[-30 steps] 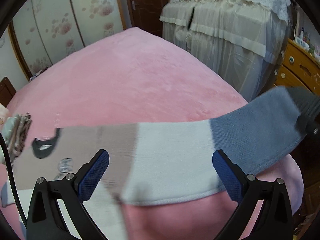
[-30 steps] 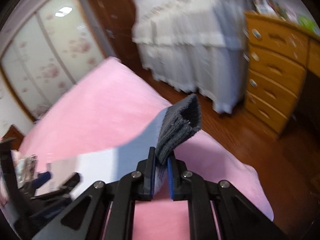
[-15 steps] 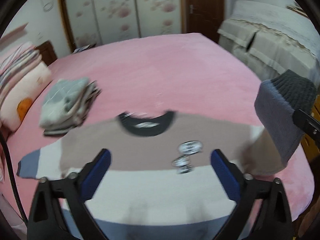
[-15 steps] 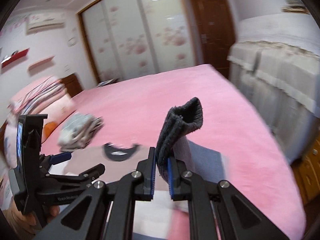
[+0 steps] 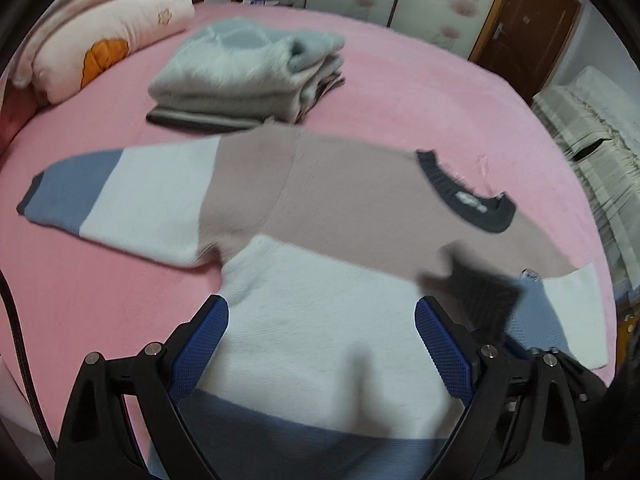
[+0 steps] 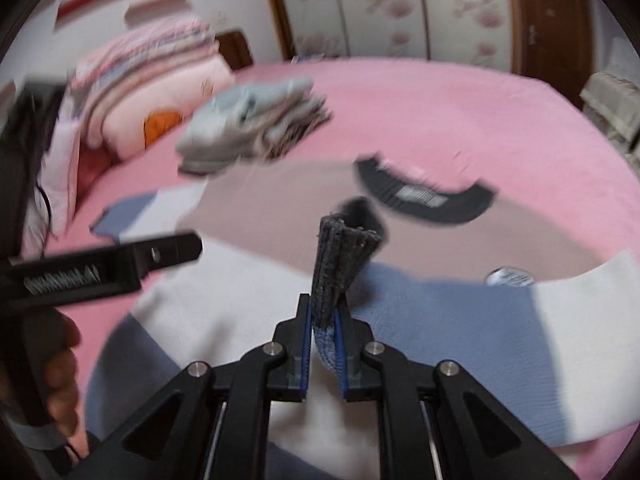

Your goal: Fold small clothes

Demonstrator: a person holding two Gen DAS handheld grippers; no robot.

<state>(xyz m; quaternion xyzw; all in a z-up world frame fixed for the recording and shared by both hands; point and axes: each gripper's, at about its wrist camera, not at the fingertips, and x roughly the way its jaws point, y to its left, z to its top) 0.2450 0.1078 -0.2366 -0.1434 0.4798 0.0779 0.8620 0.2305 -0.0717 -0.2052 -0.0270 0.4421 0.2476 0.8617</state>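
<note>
A small sweater [image 5: 340, 200] with beige, white and blue bands and a dark collar [image 5: 468, 200] lies flat on the pink bed [image 5: 400, 80]. Its left sleeve [image 5: 100, 192] stretches out flat. My right gripper [image 6: 324, 304] is shut on the dark cuff [image 6: 344, 256] of the other sleeve, and the blue sleeve [image 6: 440, 304] is drawn back across the white body. In the left wrist view that cuff [image 5: 484, 292] stands beside my right finger. My left gripper [image 5: 320, 308] hovers open over the white band, holding nothing.
A stack of folded clothes [image 5: 248, 76] sits behind the sweater, with pillows and folded bedding [image 5: 108, 36] at the bed's head. A wardrobe and brown door [image 5: 524, 28] stand beyond. Covered furniture [image 5: 592, 140] is off the bed's right edge. A hand [image 6: 60, 380] holds the left gripper.
Both grippers swept left across the bed and rolled. The right one carried the sleeve cuff from outstretched to over the sweater's body. The folded stack and pillows came into view.
</note>
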